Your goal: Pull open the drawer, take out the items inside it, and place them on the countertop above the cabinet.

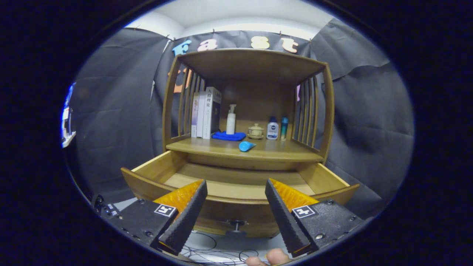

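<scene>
The wooden cabinet's drawer [332,177] stands pulled out toward me, and the part of its floor that I see is bare wood. Its small dark knob [236,224] sits on the front panel, between and just below my fingers. My gripper [235,188] is open, with nothing between the fingers, hovering in front of the drawer's front rim. On the countertop [207,145] above the drawer a blue cone-shaped item [246,146] lies on its side near the front edge.
Further back on the countertop stand books [207,112], a white pump bottle [231,120] on a blue cloth [229,136], a small lidded pot [255,131], a white bottle [272,129] and a teal bottle [283,128]. Slatted sides and a top board enclose the shelf. Cables [207,251] lie on the floor below; a fingertip [275,256] shows.
</scene>
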`<state>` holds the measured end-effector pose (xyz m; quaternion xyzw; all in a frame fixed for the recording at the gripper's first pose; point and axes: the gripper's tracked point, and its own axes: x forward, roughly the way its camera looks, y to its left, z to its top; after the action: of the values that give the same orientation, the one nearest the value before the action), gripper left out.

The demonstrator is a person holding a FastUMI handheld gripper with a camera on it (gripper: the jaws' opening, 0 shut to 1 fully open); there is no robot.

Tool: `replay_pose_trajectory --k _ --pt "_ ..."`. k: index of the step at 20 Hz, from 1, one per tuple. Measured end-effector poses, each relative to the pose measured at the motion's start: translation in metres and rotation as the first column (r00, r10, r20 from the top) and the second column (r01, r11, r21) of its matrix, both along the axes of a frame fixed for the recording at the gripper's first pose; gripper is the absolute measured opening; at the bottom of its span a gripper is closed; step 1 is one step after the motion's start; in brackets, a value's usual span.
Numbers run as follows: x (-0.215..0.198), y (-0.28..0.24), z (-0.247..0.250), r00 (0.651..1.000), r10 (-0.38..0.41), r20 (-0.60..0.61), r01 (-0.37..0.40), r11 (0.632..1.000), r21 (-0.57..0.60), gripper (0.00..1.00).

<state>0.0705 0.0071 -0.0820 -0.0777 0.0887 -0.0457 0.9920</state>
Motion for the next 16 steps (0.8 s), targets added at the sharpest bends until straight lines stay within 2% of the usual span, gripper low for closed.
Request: replay_pose_trajectory --k 3,6,11,16 --pt "-0.009 -0.003 -0.013 0.999 -0.02 0.026 0.02 1.0 -0.014 0.99" --pt "-0.02 -0.005 -0.039 1.0 -0.03 -0.008 0.031 0.999 0.009 0.99" --pt "-0.016 -0.012 -0.076 0.997 -0.041 -0.07 0.043 0.999 0.03 0.99" --pt "0.002 -0.015 -0.089 0.992 -0.072 -0.102 0.077 0.996 0.049 0.99"
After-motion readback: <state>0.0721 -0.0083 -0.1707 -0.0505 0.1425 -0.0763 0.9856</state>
